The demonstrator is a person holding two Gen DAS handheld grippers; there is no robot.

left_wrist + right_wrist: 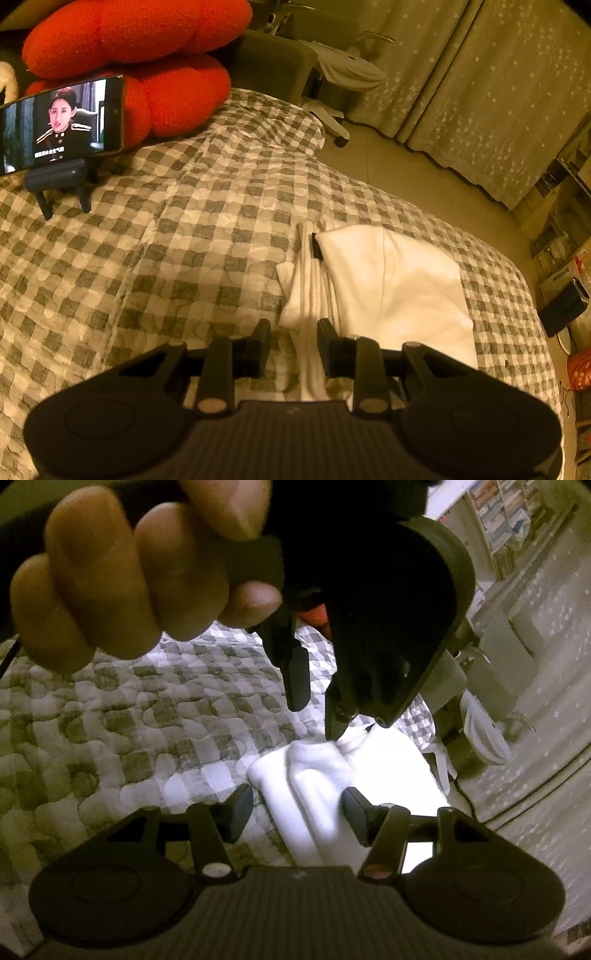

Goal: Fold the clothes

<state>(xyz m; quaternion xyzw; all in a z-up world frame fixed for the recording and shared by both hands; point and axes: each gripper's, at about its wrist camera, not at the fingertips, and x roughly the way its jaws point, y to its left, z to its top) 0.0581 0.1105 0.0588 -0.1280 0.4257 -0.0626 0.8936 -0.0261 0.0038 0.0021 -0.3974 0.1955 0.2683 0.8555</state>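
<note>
One white garment lies folded on the checkered quilt, near the edge of the bed. The left gripper stands over its folded edge with a strip of the white cloth between its two jaws; I cannot tell if they press on it. The right gripper has its jaws apart above the same garment, not touching it. One phone stands on one stand, before two red cushions.

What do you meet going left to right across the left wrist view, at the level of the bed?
Phone on its stand → red cushion → checked bedspread → white folded garment → starred curtain.
</note>
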